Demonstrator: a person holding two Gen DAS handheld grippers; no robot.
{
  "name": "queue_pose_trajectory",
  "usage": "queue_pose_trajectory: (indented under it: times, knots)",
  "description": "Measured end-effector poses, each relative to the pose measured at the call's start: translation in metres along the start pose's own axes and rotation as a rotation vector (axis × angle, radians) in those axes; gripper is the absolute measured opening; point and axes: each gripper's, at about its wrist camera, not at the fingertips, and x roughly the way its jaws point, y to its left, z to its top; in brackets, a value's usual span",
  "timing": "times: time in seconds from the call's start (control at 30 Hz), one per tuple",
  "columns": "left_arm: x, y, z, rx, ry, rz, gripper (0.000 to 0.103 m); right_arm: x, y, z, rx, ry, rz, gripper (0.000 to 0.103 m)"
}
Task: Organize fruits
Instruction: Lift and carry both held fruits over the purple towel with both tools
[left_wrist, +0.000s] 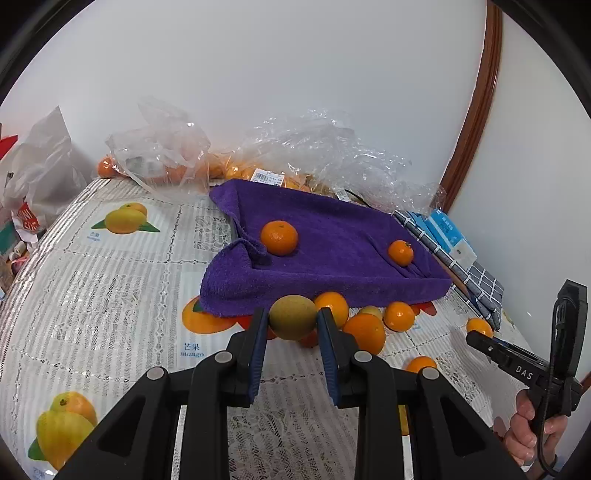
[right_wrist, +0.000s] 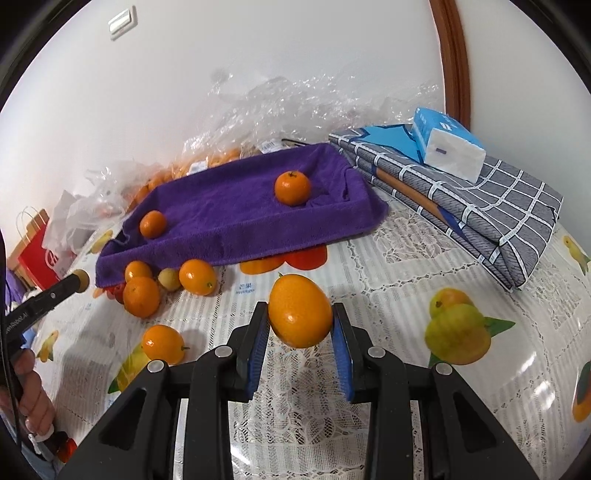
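Both tongs are loaded. Left tongs (left_wrist: 291, 319): my blue-padded jaws are closed on a greenish-brown fruit (left_wrist: 292, 317), the pads pressing its two sides. Right tongs (right_wrist: 300, 325): jaws clamped on an egg-shaped orange fruit (right_wrist: 300, 315), carried clear of the fruit-printed tablecloth (right_wrist: 388, 251) — its shadow falls on the lace pattern beneath.

Ahead of both tongs lies the purple towel (left_wrist: 332, 258), draped so that its edges stand up like a shallow tray. Two oranges rest on it: from my left tongs, a larger one (left_wrist: 279, 237) straight ahead and a smaller one (left_wrist: 400, 252) toward the far right corner.

Just beyond my left jaws, against the towel's near edge, sits a loose cluster of oranges (left_wrist: 364, 330) with one pale yellowish fruit (left_wrist: 371, 312) among them. From my right tongs this same cluster (right_wrist: 142, 297) lies ahead and to the left, and a single orange (right_wrist: 163, 344) sits apart from it, nearer my jaws.

Behind the towel, against the wall — crumpled clear plastic bags (left_wrist: 325, 147), some with more oranges inside. Ahead and right of my right tongs: a folded grey checked cloth (right_wrist: 498, 206) with a blue-and-white tissue pack (right_wrist: 448, 146) resting on top.

Each tongs appears at the edge of the other's view, with my hand (left_wrist: 532, 424) on the handle.
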Motion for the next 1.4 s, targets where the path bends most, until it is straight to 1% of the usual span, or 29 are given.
queue_pose_trajectory:
  times: [0.1,0.2,0.3,0.37,0.43,0.5,0.6,0.67,0.73,0.8,0.93,1.07,1.13,1.23,1.27,1.33,1.4]
  knots:
    - [-0.003,0.0,0.0,0.004,-0.015,0.012,0.026,-0.005,-0.002,0.0,0.008,-0.019,-0.014,0.033]
    - [-0.003,0.003,0.001,-0.01,-0.016,0.014,0.026,-0.012,-0.001,0.005,-0.01,-0.027,-0.027,0.033]
    - [-0.005,0.005,0.002,-0.022,-0.029,0.017,0.026,-0.028,0.0,0.017,-0.029,-0.067,-0.029,0.033]
    - [-0.007,0.006,0.005,-0.031,-0.032,0.023,0.026,-0.037,-0.001,0.028,-0.03,-0.093,-0.015,0.033]
    - [-0.012,0.005,0.009,-0.036,-0.052,0.028,0.026,-0.042,0.0,0.04,-0.038,-0.108,-0.011,0.033]
    - [-0.02,0.003,0.014,-0.045,-0.069,0.045,0.026,-0.042,0.002,0.048,-0.056,-0.122,-0.011,0.033]
    - [-0.031,0.0,0.027,-0.069,-0.083,0.026,0.026,-0.036,0.001,0.06,-0.064,-0.12,-0.003,0.033]
    - [-0.036,-0.005,0.04,-0.06,-0.095,0.018,0.026,-0.031,0.0,0.067,-0.061,-0.125,0.009,0.033]
    - [-0.037,-0.01,0.052,-0.044,-0.113,0.028,0.026,-0.023,-0.002,0.076,-0.056,-0.133,0.011,0.033]
    - [-0.031,-0.015,0.065,-0.039,-0.115,0.042,0.026,-0.015,-0.003,0.087,-0.049,-0.142,0.013,0.033]
    - [-0.01,-0.019,0.083,-0.051,-0.116,0.036,0.026,-0.001,-0.005,0.113,-0.03,-0.168,0.024,0.033]
    - [0.014,-0.021,0.09,-0.06,-0.125,0.021,0.026,0.016,-0.01,0.132,0.003,-0.172,0.038,0.033]
    - [0.03,-0.019,0.089,-0.072,-0.124,0.015,0.026,0.028,-0.013,0.135,0.02,-0.166,0.043,0.033]
    - [0.051,-0.013,0.079,-0.082,-0.107,0.035,0.026,0.048,-0.021,0.131,0.054,-0.138,0.041,0.033]
    - [0.056,-0.01,0.076,-0.082,-0.097,0.041,0.026,0.053,-0.024,0.129,0.065,-0.128,0.045,0.033]
    - [0.068,-0.006,0.07,-0.064,-0.041,0.075,0.026,0.067,-0.029,0.124,0.083,-0.091,0.051,0.033]
    - [0.069,-0.003,0.069,-0.077,-0.037,0.076,0.026,0.075,-0.027,0.121,0.067,-0.062,0.03,0.033]
